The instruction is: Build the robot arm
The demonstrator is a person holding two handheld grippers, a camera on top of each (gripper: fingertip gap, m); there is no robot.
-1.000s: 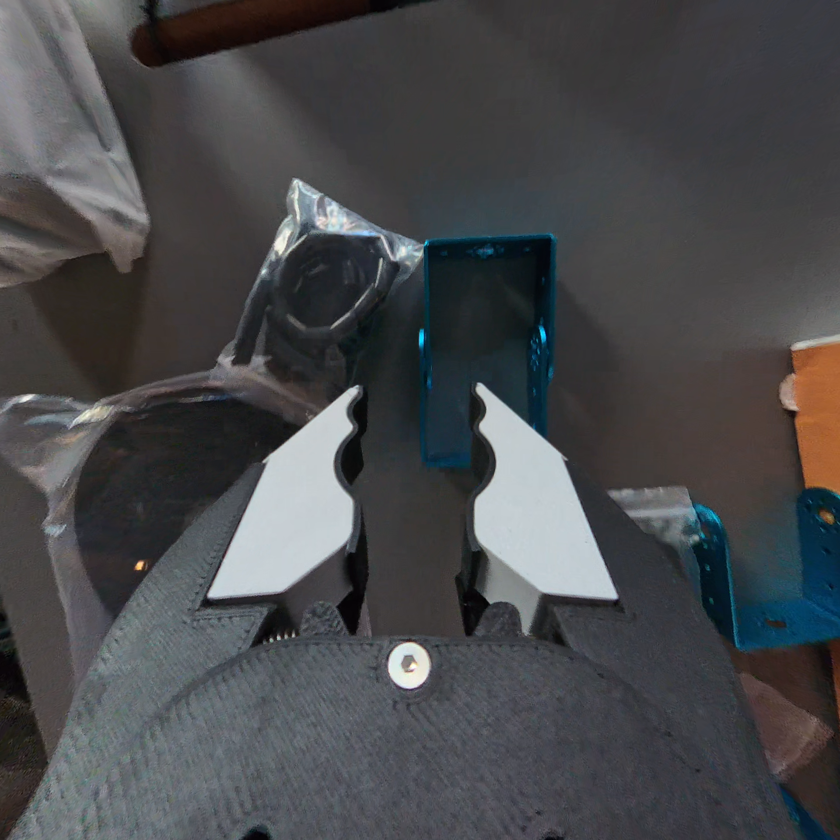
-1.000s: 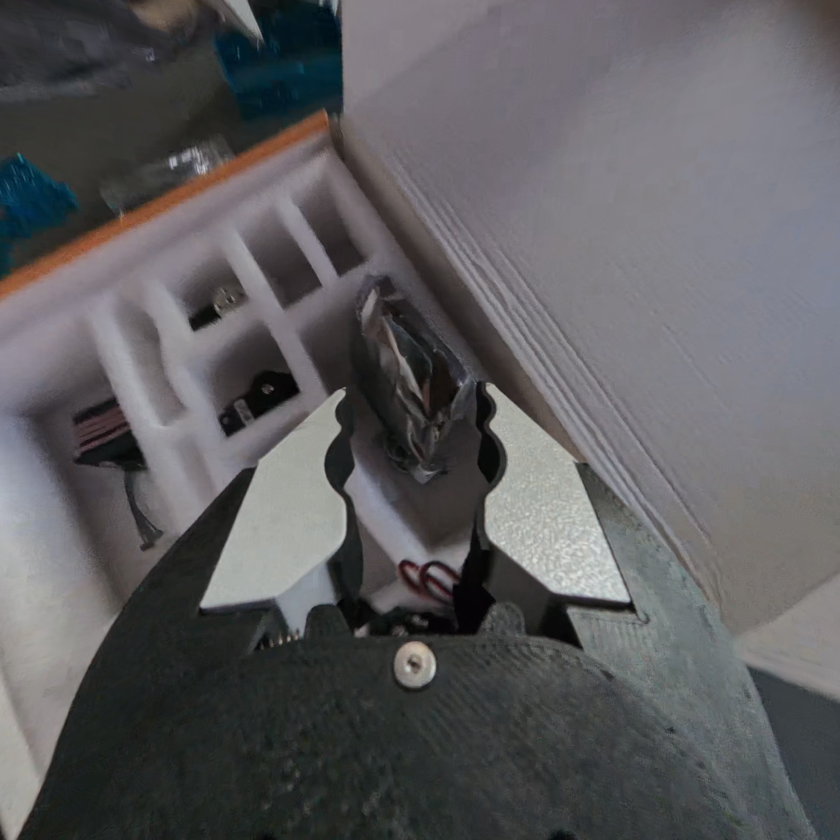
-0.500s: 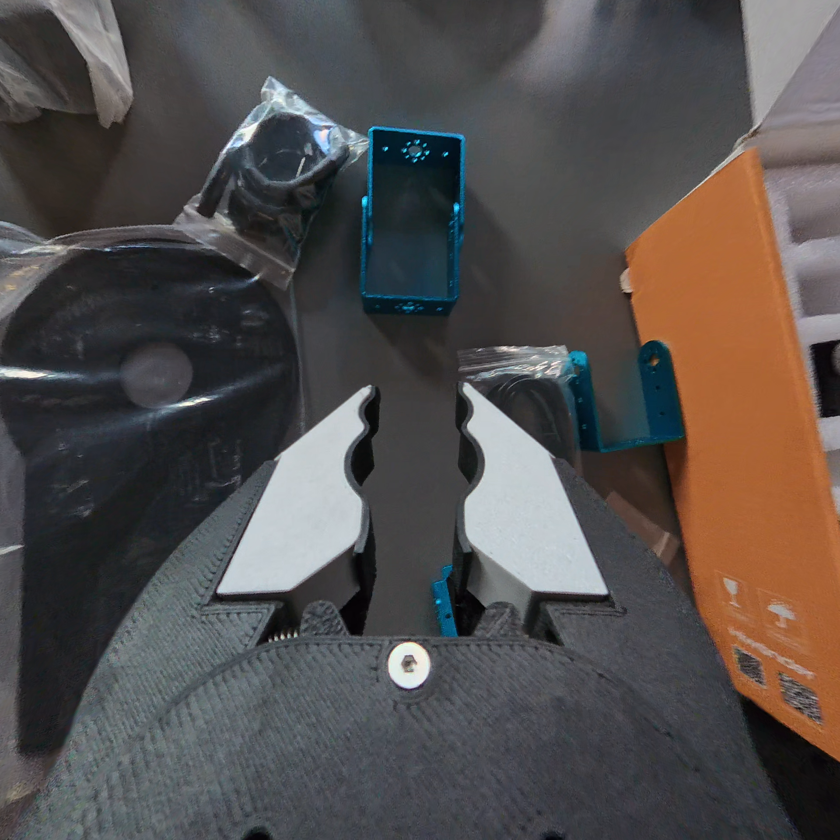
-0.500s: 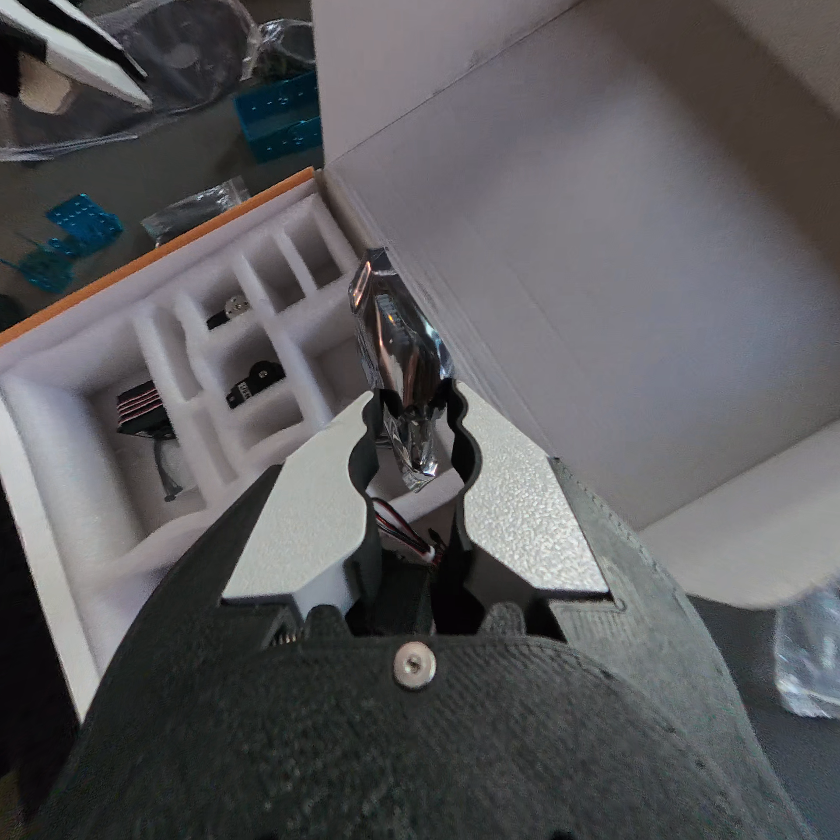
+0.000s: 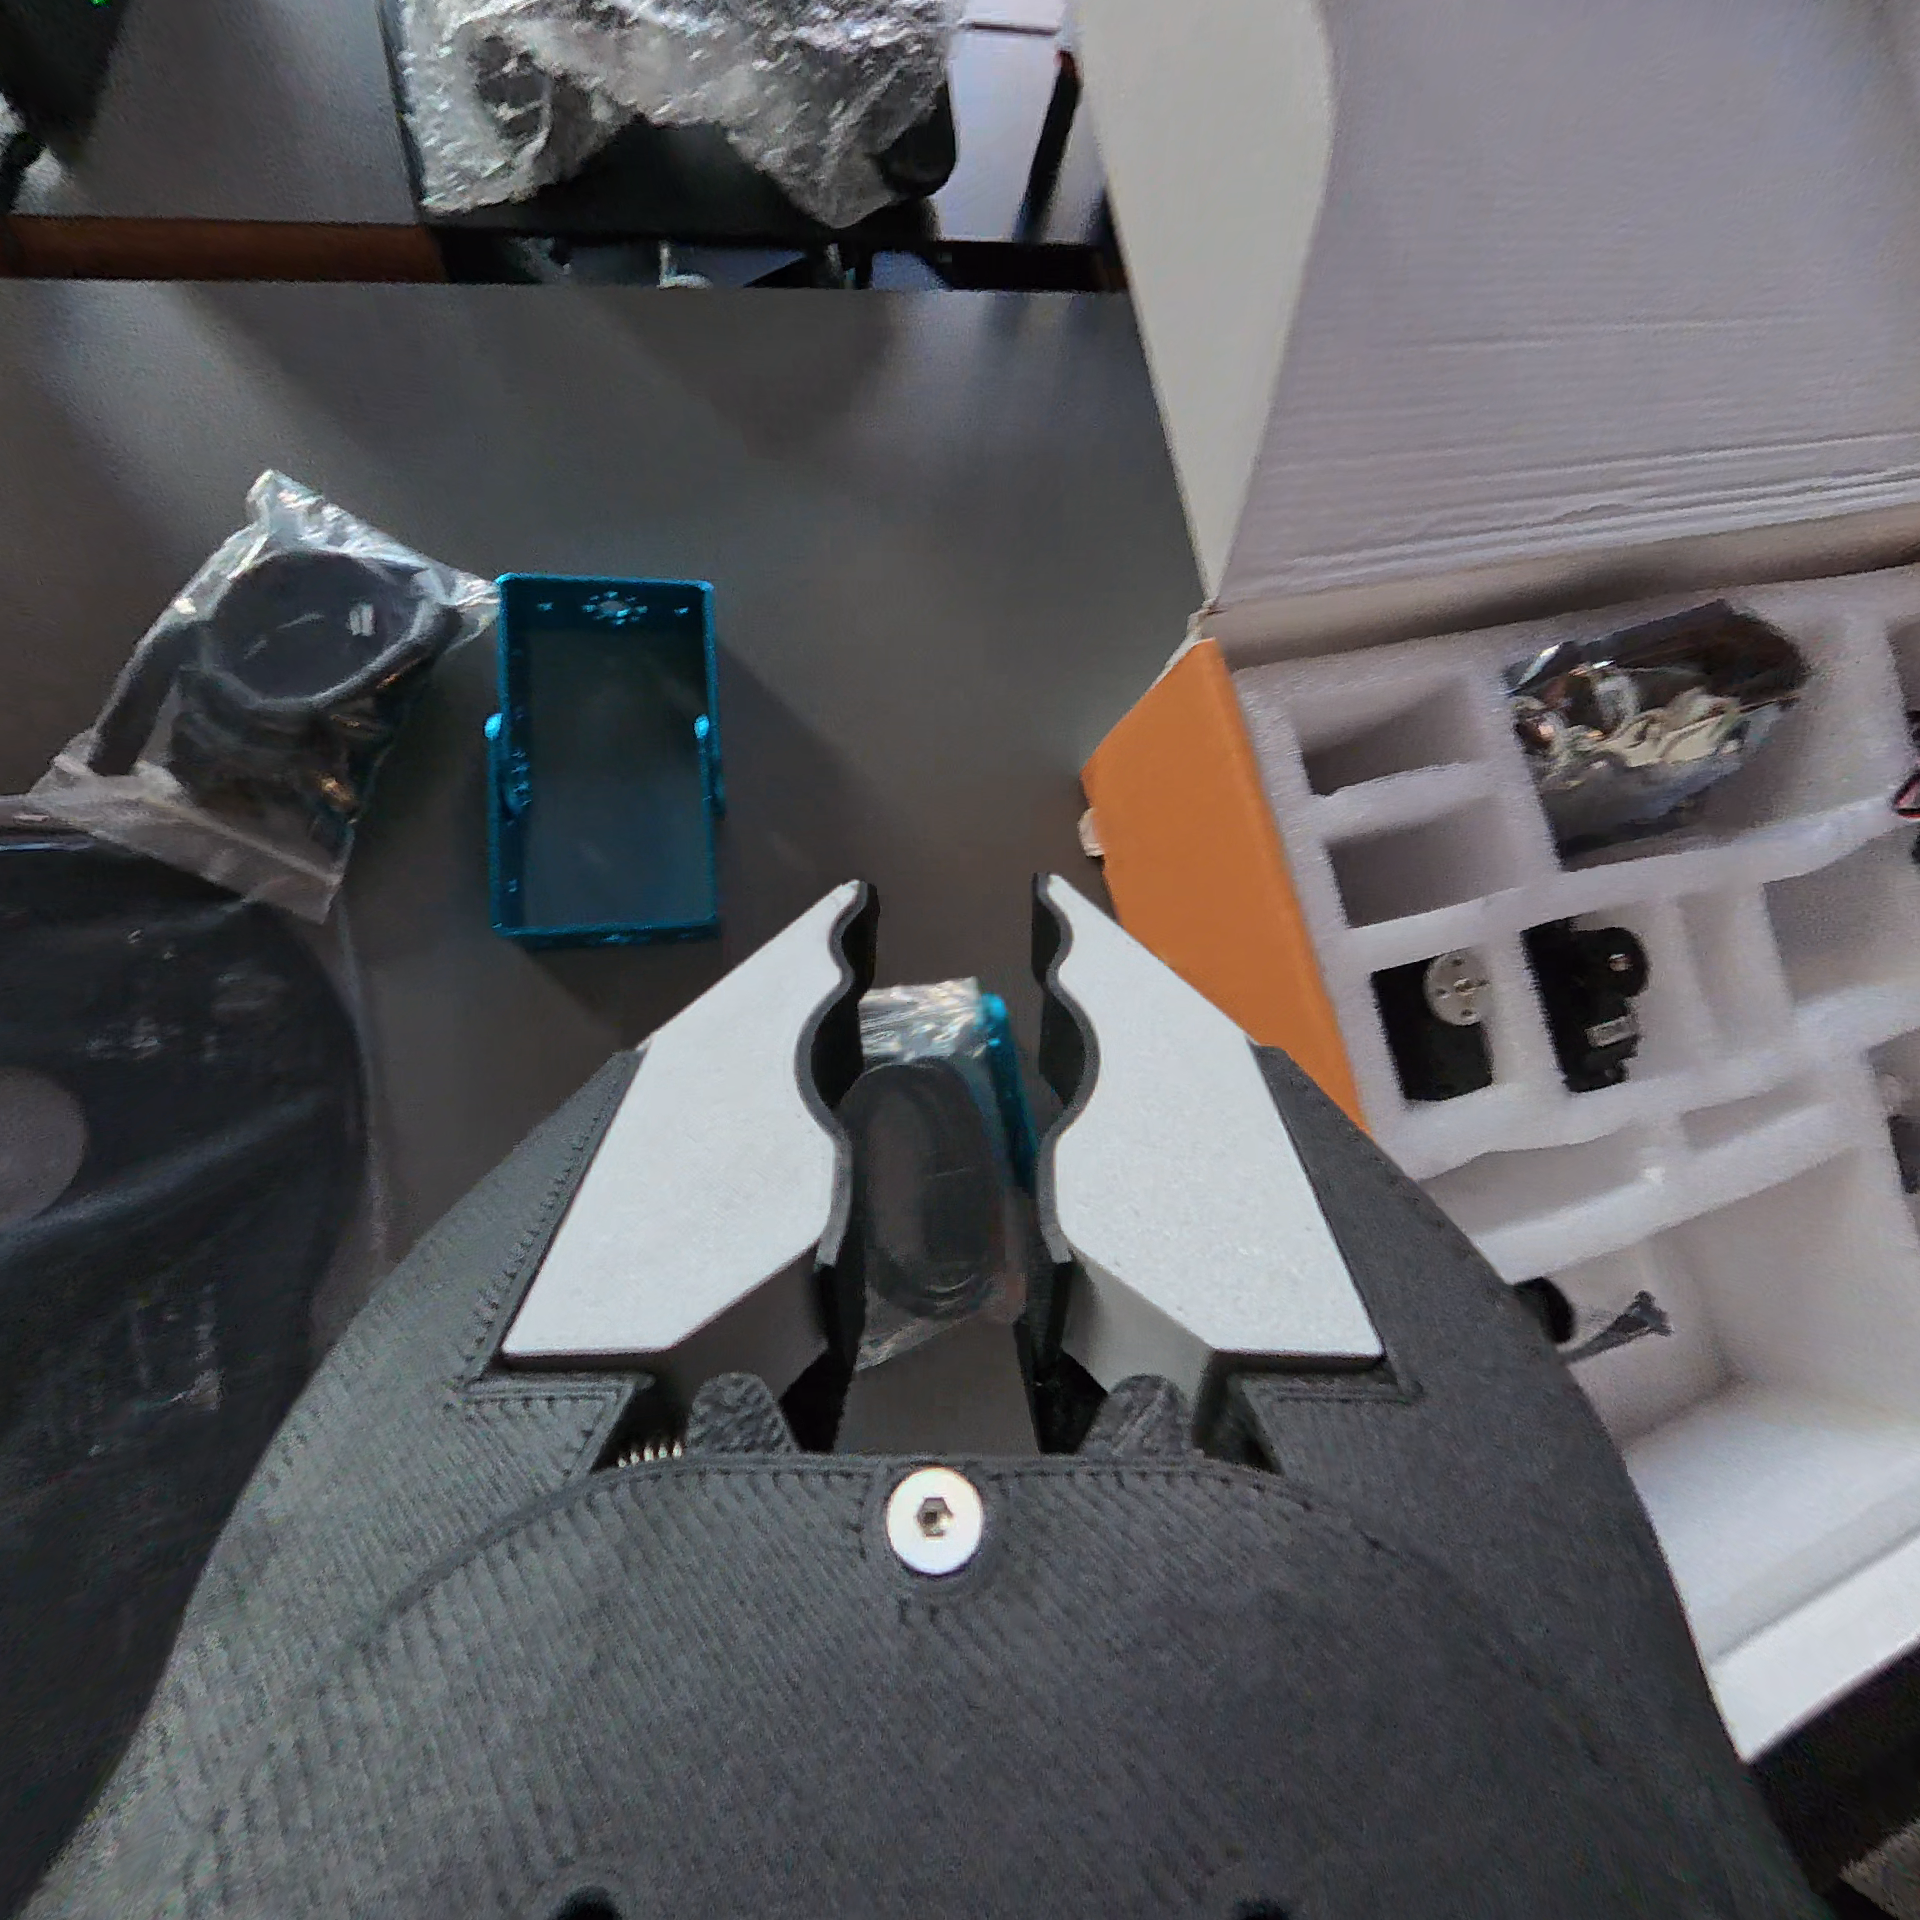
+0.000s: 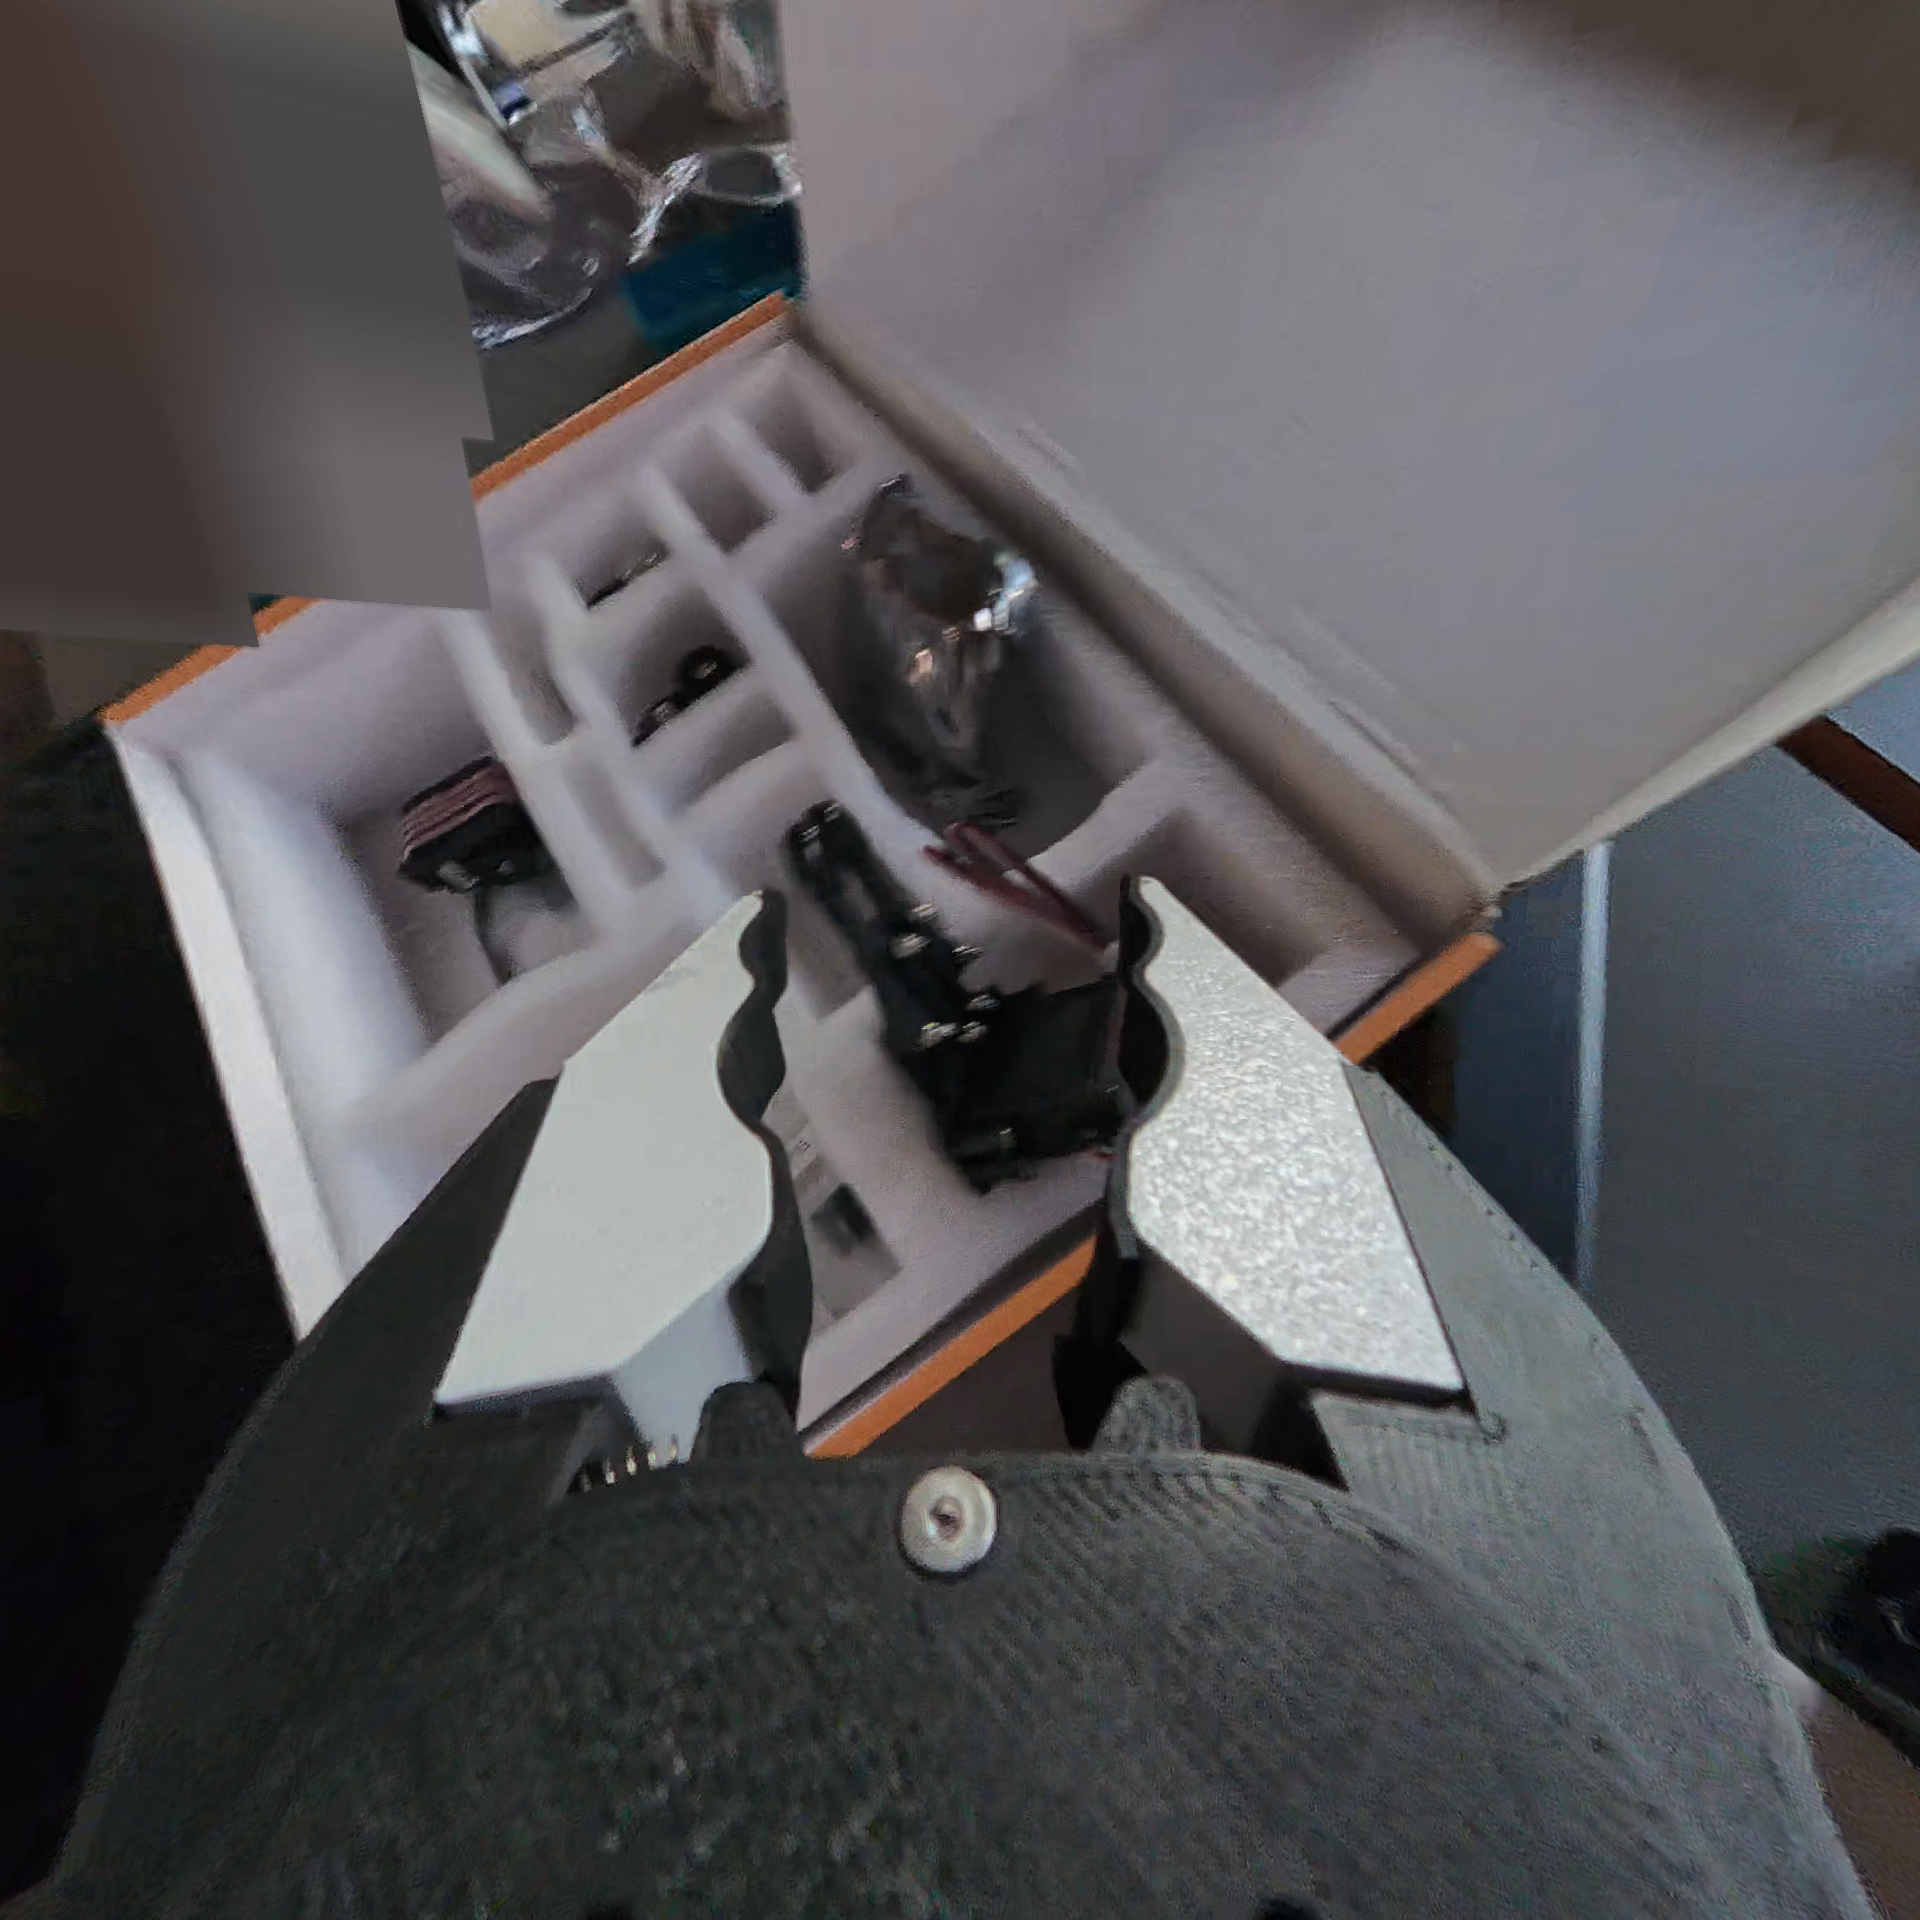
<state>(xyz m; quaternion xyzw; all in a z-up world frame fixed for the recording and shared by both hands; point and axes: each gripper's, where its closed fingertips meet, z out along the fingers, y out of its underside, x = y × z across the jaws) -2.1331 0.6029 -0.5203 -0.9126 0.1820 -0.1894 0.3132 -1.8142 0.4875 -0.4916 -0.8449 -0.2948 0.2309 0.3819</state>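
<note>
Left tongs (image 5: 951,920) parted above bagged black part (image 5: 928,1174); right tongs (image 6: 945,914) parted, empty, over foam-lined box (image 6: 312,1049).

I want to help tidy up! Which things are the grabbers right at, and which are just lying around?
At the grabbers:
- left gripper, open, over a small clear bag
- right gripper, open, over a black part with red wires in the box

Lying around:
- blue metal frame
- bagged black ring
- big black disc
- silver bag, in the box
</note>
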